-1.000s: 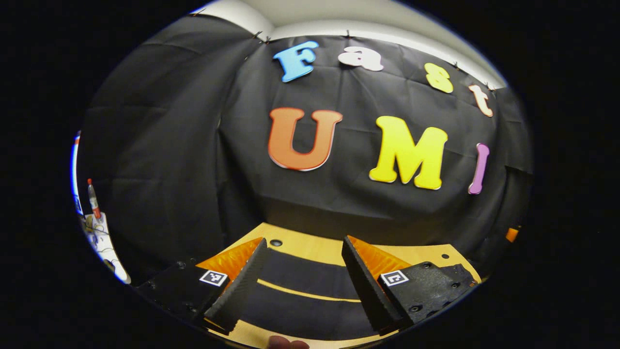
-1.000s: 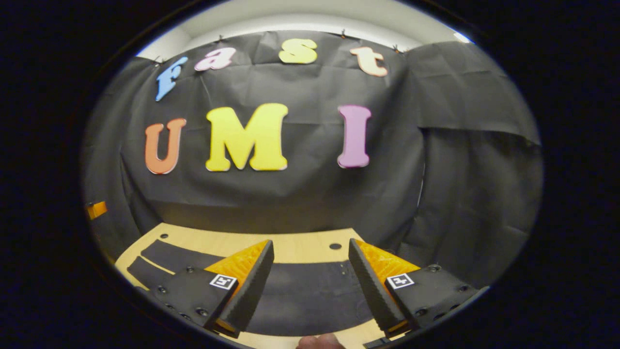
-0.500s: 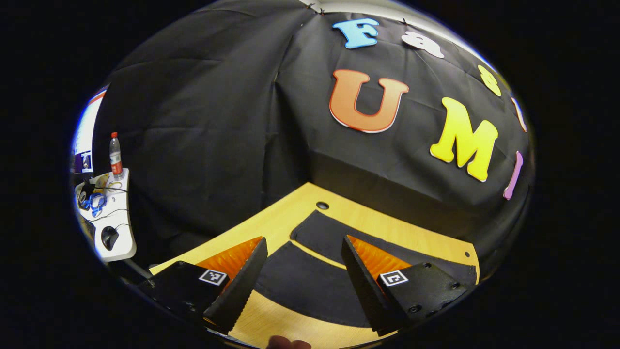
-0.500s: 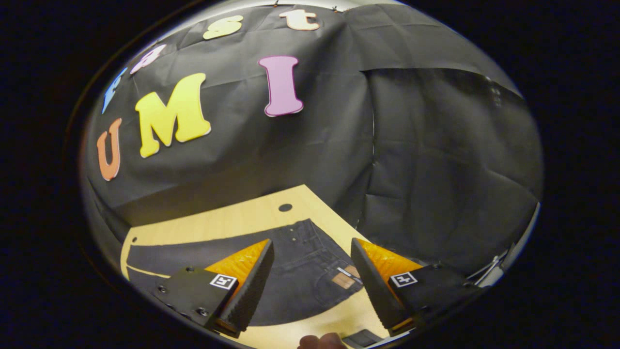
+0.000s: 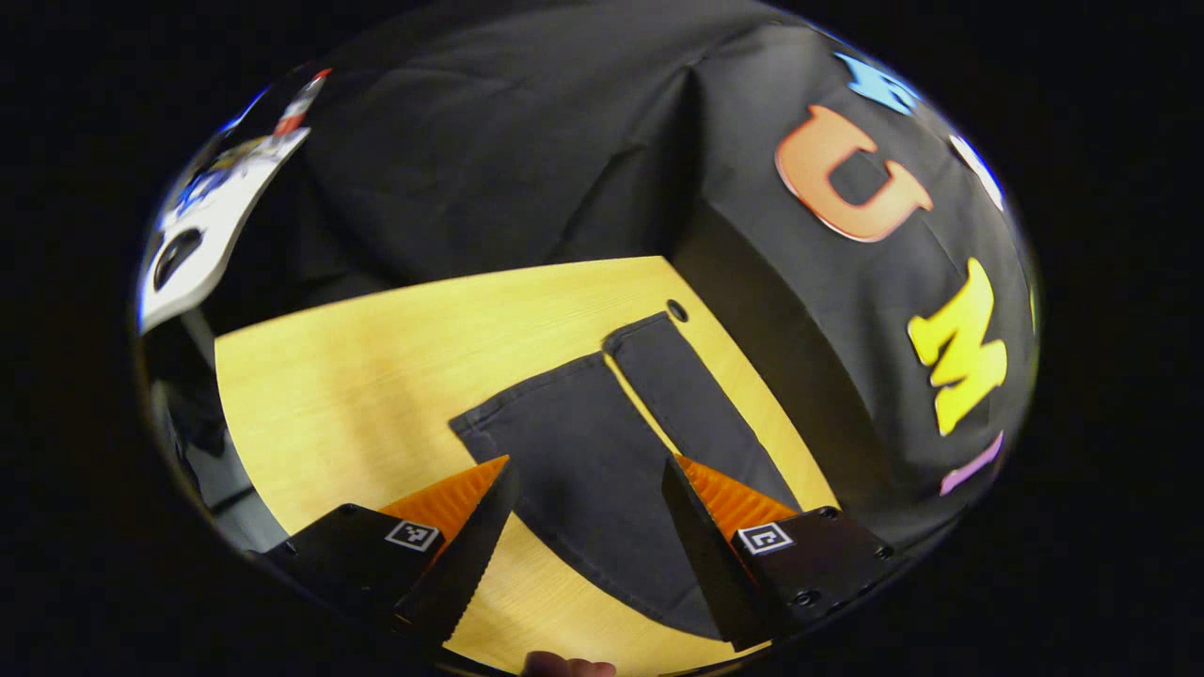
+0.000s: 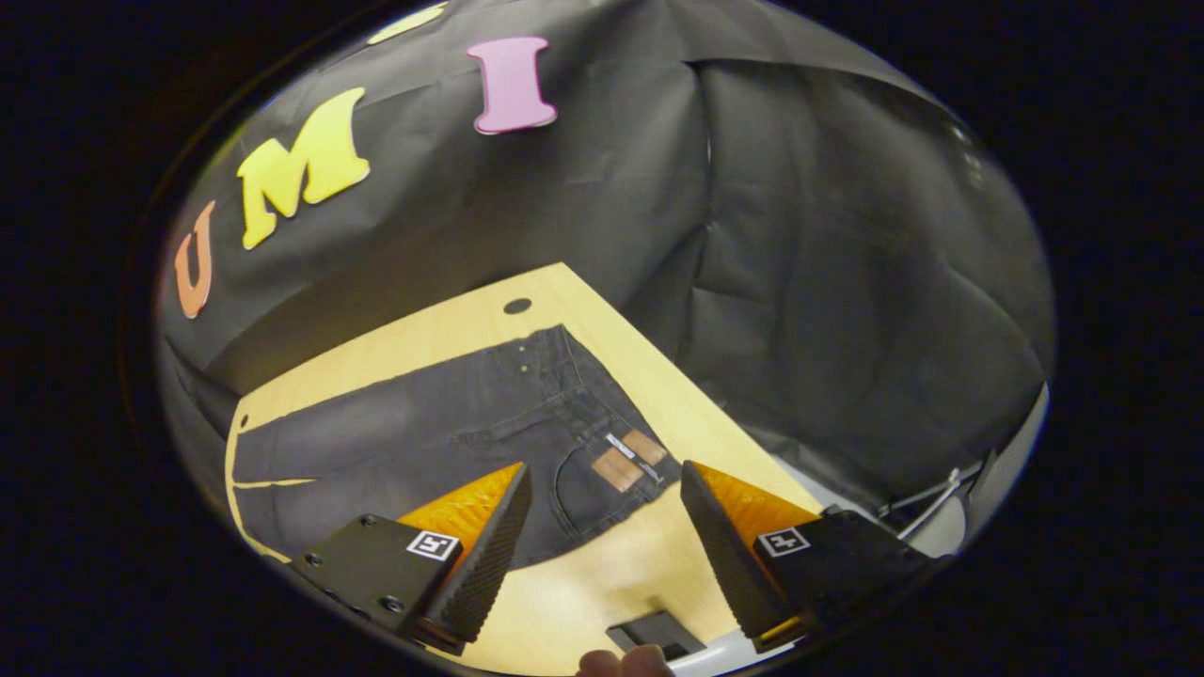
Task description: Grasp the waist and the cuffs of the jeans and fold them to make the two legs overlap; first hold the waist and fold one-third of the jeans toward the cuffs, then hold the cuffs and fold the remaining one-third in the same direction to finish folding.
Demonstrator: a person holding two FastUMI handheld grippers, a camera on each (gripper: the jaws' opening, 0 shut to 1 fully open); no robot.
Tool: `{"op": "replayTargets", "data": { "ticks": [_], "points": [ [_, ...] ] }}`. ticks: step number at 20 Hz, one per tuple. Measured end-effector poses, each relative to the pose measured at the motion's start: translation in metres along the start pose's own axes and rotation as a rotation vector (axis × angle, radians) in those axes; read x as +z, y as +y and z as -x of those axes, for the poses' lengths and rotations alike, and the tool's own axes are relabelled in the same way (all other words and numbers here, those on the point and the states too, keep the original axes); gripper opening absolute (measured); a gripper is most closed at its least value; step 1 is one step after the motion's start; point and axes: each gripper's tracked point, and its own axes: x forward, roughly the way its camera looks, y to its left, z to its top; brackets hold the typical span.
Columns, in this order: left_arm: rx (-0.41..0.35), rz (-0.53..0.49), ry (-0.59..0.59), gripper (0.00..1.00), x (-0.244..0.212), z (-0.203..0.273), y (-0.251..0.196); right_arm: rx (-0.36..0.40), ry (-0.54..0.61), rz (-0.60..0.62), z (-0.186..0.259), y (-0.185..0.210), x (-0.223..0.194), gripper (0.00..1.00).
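Observation:
Dark jeans lie flat and unfolded on a light wooden table. In the left gripper view the two legs run side by side and end in cuffs near the table's far corner. My left gripper hangs open above the nearer leg, holding nothing. In the right gripper view the waist with its brown labels lies toward the table's right edge. My right gripper is open just above the waist's near corner, with nothing between its fingers.
The wooden table has bare room left of the cuffs and small round holes at its far corners. A white side table with small items stands beyond the left edge. A small dark object lies on the near table edge.
Both grippers have tilted downward and turned outward, so the table and jeans come into fuller view: the left toward the cuffs, the right toward the waist. Both stay open.

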Motion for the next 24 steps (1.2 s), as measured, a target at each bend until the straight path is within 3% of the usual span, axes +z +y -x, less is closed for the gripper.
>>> {"op": "replayTargets", "data": {
  "ticks": [3,8,9,10,13,14,17,18,24],
  "points": [
    [0.051,0.15,0.019,0.99,0.001,-0.016,0.022,-0.015,0.054,-0.059,-0.006,-0.01,-0.015,0.99],
    [0.088,0.221,0.045,0.99,0.003,-0.036,0.036,-0.04,0.109,-0.092,-0.019,-0.016,-0.028,0.94],
    [0.093,0.234,0.052,0.99,0.002,-0.038,0.037,-0.038,0.116,-0.099,-0.022,-0.015,-0.029,1.0],
    [0.101,0.242,0.057,0.99,0.0,-0.042,0.037,-0.038,0.121,-0.106,-0.025,-0.016,-0.03,0.94],
    [0.1,0.239,0.046,0.98,0.004,-0.047,0.032,-0.045,0.143,-0.157,-0.036,-0.018,-0.035,0.94],
    [0.096,0.241,0.049,0.98,0.005,-0.05,0.03,-0.051,0.15,-0.189,-0.041,-0.02,-0.038,0.99],
    [0.091,0.261,0.048,0.98,0.008,-0.056,0.024,-0.08,0.169,-0.282,-0.056,-0.027,-0.04,0.94],
    [0.092,0.264,0.049,0.98,0.009,-0.056,0.024,-0.094,0.171,-0.296,-0.061,-0.029,-0.041,0.99],
    [0.1,0.282,0.061,0.98,0.011,-0.06,0.021,-0.172,0.18,-0.33,-0.087,-0.029,-0.041,0.98]
  ]
}}
